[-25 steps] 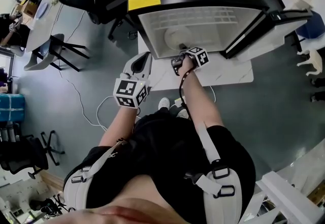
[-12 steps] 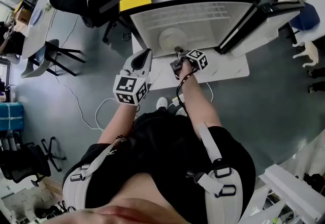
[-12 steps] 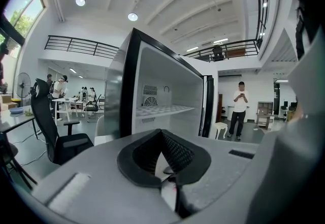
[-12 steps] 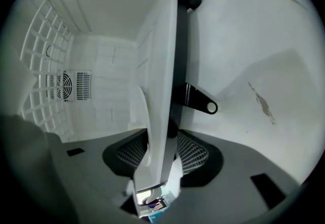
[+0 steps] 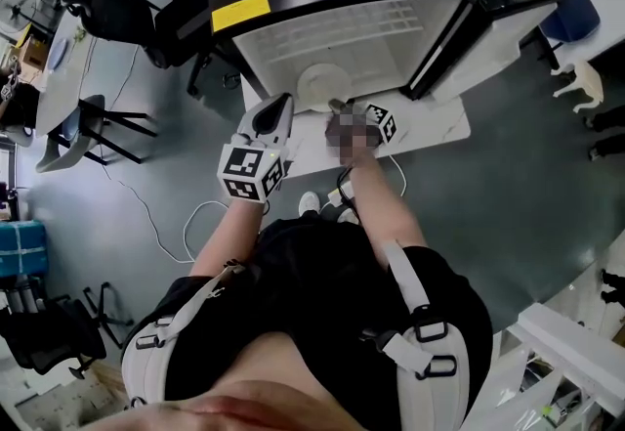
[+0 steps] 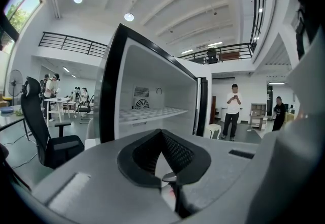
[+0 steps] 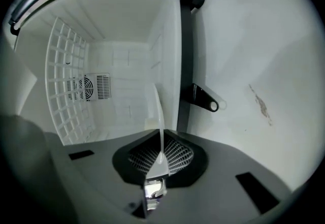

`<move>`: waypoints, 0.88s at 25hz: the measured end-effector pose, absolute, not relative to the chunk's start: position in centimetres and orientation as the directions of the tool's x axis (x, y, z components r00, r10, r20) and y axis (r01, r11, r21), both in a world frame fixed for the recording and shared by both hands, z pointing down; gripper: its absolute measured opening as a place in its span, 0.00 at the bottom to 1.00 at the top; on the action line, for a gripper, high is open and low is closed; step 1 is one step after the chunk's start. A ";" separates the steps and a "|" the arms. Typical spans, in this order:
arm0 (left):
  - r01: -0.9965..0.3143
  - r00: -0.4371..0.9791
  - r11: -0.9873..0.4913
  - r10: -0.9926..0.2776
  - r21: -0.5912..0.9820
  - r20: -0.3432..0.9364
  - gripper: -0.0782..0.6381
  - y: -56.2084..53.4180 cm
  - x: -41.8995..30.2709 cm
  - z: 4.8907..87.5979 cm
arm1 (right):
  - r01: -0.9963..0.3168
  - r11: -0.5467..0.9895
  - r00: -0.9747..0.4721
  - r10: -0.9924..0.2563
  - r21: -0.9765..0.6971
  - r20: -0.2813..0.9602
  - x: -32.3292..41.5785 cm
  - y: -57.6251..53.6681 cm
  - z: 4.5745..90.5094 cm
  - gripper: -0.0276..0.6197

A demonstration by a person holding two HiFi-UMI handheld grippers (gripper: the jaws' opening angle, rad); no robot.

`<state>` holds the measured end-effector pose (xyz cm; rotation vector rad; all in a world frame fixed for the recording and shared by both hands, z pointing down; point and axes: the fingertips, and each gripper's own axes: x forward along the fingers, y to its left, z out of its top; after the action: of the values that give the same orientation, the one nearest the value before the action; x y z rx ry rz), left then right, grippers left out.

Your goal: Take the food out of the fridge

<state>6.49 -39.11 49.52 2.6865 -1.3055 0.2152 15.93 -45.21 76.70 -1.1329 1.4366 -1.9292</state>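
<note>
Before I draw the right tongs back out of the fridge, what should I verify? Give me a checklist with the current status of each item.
1. Right tongs gripping the plate: ok, jaws closed on its thin white rim.
2. Fridge door out of the way: ok, swung wide open.
3. Food on the plate: cannot tell, the head view shows only a pale disc.
4. Left tongs free to help: ok, shut on nothing, held outside the fridge.
5. Set-down spot: ok, the white slab in front of the fridge looks bare where visible.
</note>
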 end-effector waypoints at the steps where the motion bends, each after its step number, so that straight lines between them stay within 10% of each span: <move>1: -0.786 0.615 -0.615 -0.765 0.070 0.190 0.11 -39.2 6.6 49.5 | -0.093 -0.325 -0.543 -0.776 -0.941 0.322 16.1 -45.1 76.5 0.08; 22: -0.664 0.747 -0.741 -0.652 0.095 0.131 0.11 -39.4 13.3 48.3 | -0.019 -0.125 -0.370 -0.921 -0.992 0.123 26.0 -38.0 65.2 0.08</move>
<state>13.32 -39.36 48.31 2.8083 -1.0639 0.1339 25.98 -37.99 65.25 -1.0960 1.4176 -1.5872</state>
